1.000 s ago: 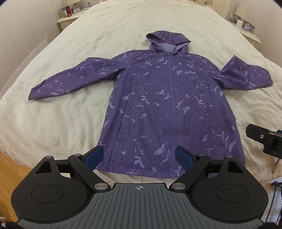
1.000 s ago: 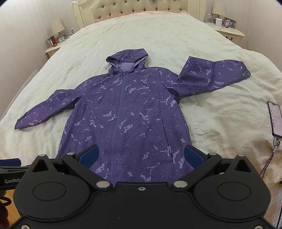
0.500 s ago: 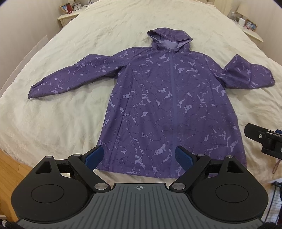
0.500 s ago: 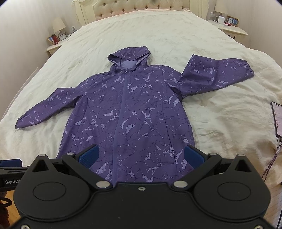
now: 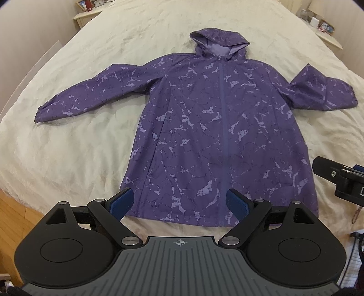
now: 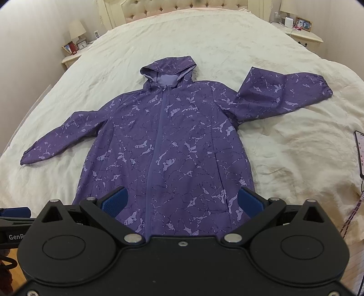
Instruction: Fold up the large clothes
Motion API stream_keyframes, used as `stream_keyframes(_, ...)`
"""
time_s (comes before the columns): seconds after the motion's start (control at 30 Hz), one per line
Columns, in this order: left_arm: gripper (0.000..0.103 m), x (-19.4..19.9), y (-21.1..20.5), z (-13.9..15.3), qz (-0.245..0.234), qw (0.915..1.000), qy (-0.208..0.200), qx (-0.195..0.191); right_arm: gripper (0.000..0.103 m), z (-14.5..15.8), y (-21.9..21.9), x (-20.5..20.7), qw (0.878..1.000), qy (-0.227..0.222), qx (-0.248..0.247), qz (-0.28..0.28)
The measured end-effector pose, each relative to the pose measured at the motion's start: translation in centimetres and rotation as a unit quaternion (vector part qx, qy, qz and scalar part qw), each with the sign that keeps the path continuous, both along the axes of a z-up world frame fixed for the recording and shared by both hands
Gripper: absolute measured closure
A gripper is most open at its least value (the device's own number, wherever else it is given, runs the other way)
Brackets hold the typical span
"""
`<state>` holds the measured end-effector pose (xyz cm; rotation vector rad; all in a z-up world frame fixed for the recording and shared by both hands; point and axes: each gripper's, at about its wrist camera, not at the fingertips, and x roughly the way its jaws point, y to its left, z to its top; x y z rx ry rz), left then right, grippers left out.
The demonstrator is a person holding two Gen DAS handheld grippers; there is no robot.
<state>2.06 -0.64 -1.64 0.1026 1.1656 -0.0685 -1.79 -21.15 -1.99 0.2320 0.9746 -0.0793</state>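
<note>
A purple hooded jacket (image 5: pixel 218 127) with a pale marbled print lies flat, front up and zipped, on a cream bed (image 5: pixel 68 159). Its hood points to the headboard and both sleeves are spread out. It also shows in the right wrist view (image 6: pixel 173 150). My left gripper (image 5: pixel 179 201) is open and empty, above the jacket's hem on its left half. My right gripper (image 6: pixel 182 201) is open and empty, above the hem on its right half. The right gripper's side shows at the right edge of the left wrist view (image 5: pixel 341 179).
A phone (image 6: pixel 360 154) with a cord lies on the bed at the right. Nightstands (image 6: pixel 72 57) with a lamp and frames stand at both sides of the tufted headboard (image 6: pixel 173 9). Wooden floor (image 5: pixel 16 209) shows at the lower left.
Both grippers have moved forward and slightly down toward the jacket, which now looks larger in both views. The jacket has not moved. The jaws stay open.
</note>
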Motion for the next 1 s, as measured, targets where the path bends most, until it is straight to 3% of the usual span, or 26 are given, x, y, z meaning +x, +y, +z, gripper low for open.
stream_keyframes(1.0, 0.014, 0.7, -1.2, 0.0, 0.011, 0.9993, 0.034, 0.011, 0.001, -0.5, -1.1, 1.8, 0.999, 0.038, 0.001, 0.013)
